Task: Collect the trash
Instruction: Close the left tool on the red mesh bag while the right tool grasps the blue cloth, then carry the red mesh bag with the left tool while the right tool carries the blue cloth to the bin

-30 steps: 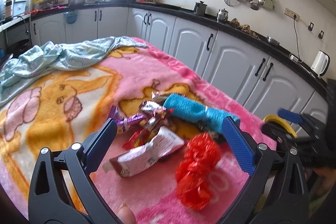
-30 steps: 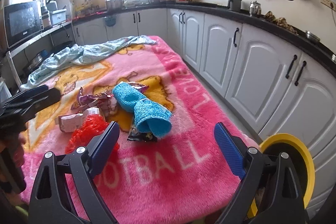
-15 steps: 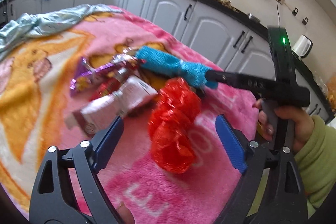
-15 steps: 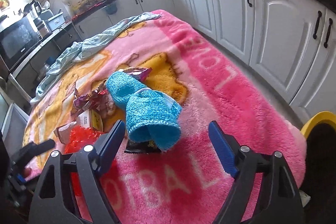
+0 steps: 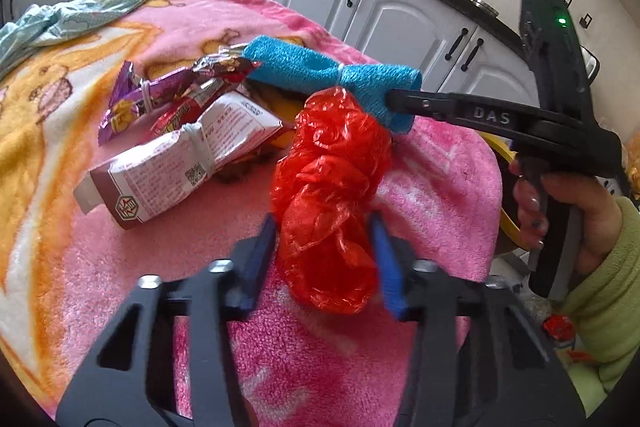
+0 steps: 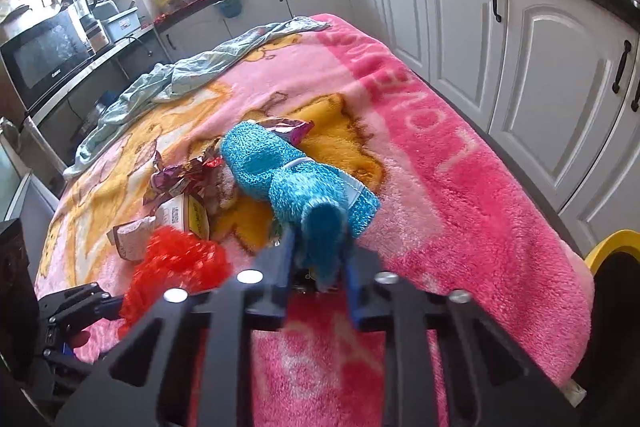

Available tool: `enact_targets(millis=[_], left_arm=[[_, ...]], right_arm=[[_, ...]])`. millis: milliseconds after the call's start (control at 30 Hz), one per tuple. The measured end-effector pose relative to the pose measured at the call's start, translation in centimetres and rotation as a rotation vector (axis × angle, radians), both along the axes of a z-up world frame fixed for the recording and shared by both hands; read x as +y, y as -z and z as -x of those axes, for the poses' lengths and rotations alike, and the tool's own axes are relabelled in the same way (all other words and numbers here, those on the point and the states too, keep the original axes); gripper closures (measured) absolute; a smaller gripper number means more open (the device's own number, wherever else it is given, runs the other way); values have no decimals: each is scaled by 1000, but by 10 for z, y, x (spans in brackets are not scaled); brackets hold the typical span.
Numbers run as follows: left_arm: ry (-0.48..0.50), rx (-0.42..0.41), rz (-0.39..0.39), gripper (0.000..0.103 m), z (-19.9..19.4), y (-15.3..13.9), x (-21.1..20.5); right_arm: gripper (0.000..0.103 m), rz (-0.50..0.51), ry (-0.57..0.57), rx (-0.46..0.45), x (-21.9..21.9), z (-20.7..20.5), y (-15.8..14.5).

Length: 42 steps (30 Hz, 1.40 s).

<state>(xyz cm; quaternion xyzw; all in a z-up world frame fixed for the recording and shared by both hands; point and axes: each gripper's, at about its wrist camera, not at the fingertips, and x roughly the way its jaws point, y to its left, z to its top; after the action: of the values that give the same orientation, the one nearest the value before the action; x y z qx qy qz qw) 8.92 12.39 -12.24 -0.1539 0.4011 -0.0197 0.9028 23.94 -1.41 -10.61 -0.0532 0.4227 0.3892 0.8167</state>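
A crumpled red plastic bag lies on the pink blanket. My left gripper is shut on its near end. A rolled blue towel lies beyond it; in the right wrist view my right gripper is shut on the towel's near end. The right gripper also shows in the left wrist view, and the red bag in the right wrist view. A flattened white and brown carton and purple and red snack wrappers lie left of the bag.
A light blue cloth is bunched at the blanket's far end. A yellow-rimmed bin stands off the near right corner. White cabinets line the right side, a microwave the left.
Both grippers have moved forward and closed: the left onto the red bag, the right onto the blue towel. Both were open half a second ago.
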Motion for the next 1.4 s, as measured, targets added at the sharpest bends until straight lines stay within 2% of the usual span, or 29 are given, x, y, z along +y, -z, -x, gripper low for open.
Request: enact_targets(millis=[200, 433, 800, 1033, 1400], left_arm=[[35, -9, 4, 82, 0, -1, -5], [72, -37, -14, 85, 3, -8, -16], [77, -117, -31, 85, 7, -39, -24], [84, -169, -35, 85, 5, -62, -32], [142, -224, -50, 85, -12, -90, -65]], right_arm=[[100, 11, 40, -14, -22, 7, -8], [100, 1, 67, -25, -47, 16, -16], [100, -93, 85, -139, -87, 37, -68], [100, -132, 91, -190, -91, 36, -97], [100, -173, 130, -274, -121, 46, -133]])
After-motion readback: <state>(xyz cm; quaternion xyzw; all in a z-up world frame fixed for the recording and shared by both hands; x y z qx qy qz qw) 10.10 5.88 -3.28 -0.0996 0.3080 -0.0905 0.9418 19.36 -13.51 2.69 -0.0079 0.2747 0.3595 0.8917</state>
